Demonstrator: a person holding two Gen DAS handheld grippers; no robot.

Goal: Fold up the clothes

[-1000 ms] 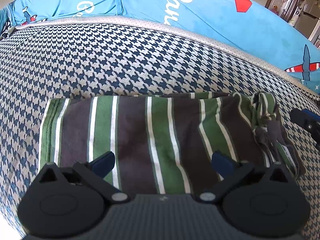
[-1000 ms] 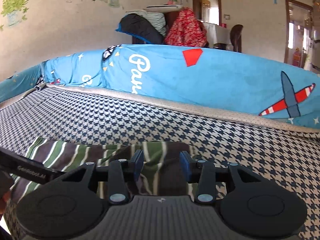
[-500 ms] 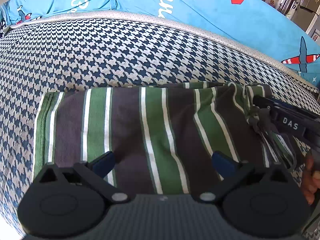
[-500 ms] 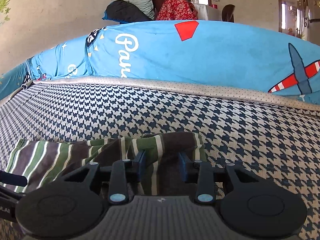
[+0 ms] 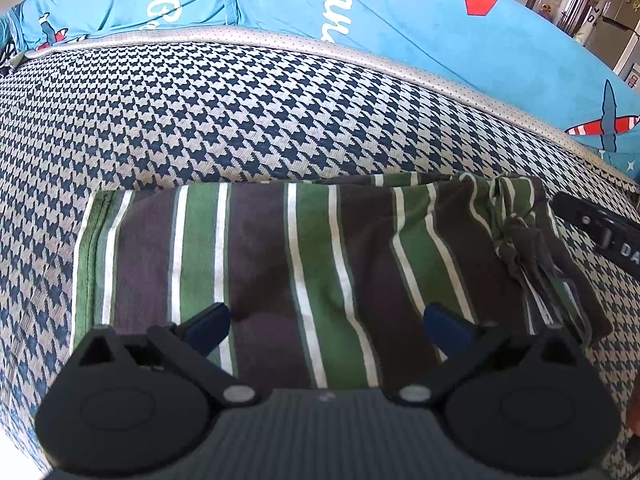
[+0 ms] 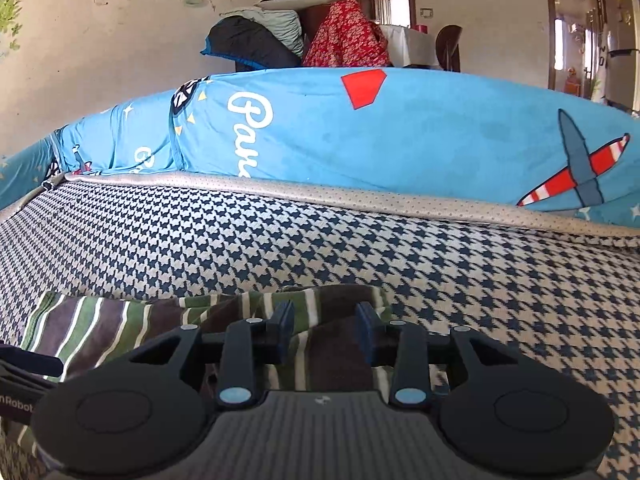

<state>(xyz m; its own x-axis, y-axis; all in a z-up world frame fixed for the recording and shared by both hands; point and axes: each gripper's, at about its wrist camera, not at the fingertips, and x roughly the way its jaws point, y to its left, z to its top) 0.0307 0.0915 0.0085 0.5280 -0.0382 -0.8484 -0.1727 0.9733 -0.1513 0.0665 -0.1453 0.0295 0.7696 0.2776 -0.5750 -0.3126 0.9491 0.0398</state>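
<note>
Striped garment (image 5: 304,264) lay folded into a flat rectangle on the houndstooth cushion (image 5: 240,112), in front of the blue backrest cover (image 6: 400,132), with a bunched, rumpled end on its right side. Left gripper (image 5: 326,322) hovered over the near edge with jaws spread wide and empty; right gripper (image 6: 325,330) sat low at the bunched end, jaws partly open, nothing pinched. Looked risky: grabbing only the top layer of that wad could've dragged the neat fold apart.
</note>
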